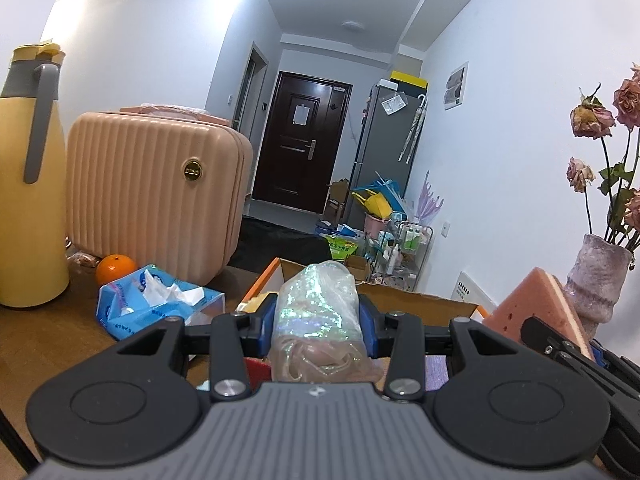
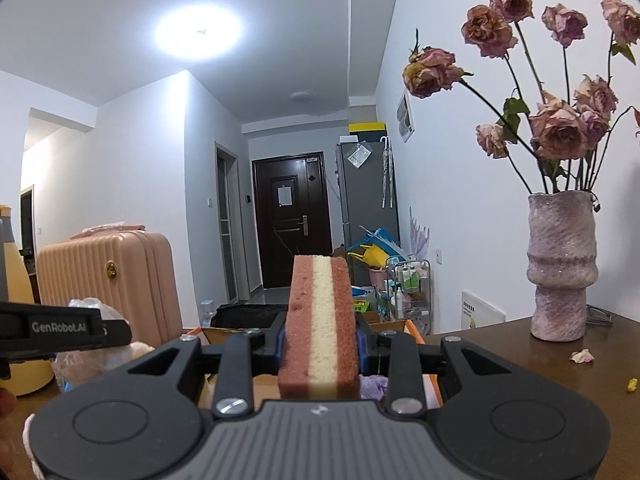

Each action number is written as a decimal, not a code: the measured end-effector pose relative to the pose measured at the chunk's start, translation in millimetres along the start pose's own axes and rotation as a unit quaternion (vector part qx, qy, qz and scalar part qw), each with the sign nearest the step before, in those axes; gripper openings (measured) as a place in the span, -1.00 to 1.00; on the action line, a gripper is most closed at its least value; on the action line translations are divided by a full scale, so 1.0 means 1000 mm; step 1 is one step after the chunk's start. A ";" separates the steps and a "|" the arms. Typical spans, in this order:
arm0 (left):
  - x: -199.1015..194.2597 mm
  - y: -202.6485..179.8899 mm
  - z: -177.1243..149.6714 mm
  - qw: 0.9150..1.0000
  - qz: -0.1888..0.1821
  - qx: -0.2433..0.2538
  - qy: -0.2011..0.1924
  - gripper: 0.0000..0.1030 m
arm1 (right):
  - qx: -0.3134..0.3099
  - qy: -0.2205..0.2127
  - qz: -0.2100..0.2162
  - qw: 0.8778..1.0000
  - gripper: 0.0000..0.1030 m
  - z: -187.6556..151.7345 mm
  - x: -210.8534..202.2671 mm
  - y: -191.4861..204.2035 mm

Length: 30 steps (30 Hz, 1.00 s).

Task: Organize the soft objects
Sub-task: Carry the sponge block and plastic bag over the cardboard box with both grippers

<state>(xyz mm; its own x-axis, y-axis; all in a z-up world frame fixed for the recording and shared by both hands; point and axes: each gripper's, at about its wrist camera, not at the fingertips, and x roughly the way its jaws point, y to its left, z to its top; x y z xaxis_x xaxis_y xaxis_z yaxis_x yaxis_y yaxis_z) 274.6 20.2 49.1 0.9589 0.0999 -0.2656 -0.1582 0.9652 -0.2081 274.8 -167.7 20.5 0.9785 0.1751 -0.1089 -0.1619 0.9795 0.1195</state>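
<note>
Two soft items are in my tongs at once; both go to the cardboard box (image 1: 424, 300) just ahead on the table (image 2: 500, 344).

1. Left gripper (image 1: 318, 320): jaws clamped on an iridescent plastic bag (image 1: 316, 304) w/ something pinkish bunched inside; bag bulges above and below the pads, so grip looks secure but squashy; don't squeeze harder.
2. Right gripper (image 2: 320, 340): jaws clamped on a layered sponge (image 2: 320, 320), pink-cream-pink, held on edge and sticking up fwd of the pads; it also shows at the right edge of the left view.
3. Both loads sit in the air near the box's near rim; box is open-topped w/ an orange edge; contents mostly hidden by my own tongs.

Procedure, as I judge it: bring each load over the opening before lowering; keep the two tongs apart, since they are close side by side; lower till the item is below the rim, then release; watch the vase (image 2: 562, 268) on the right and the tissue pack (image 1: 160, 304) on the left.
</note>
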 end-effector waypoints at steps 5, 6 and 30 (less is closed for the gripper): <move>0.015 -0.001 0.004 1.000 0.004 -0.004 0.000 -0.19 | 0.003 0.006 0.006 1.000 -0.41 0.003 0.017 0.001; 0.018 -0.001 0.005 1.000 0.004 -0.004 0.000 -0.19 | 0.004 0.007 0.006 1.000 -0.41 0.004 0.020 0.001; 0.074 -0.006 0.011 1.000 0.022 0.011 0.004 -0.19 | 0.000 0.050 0.001 0.999 -0.41 0.004 0.085 -0.007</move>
<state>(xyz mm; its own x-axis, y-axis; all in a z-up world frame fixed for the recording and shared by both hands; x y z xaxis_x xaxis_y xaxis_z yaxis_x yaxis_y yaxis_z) 349.4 24.7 41.1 0.9490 0.1411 -0.2820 -0.1957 0.9648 -0.1758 359.4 -160.0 14.1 0.9605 0.1853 -0.2075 -0.1630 0.9793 0.1200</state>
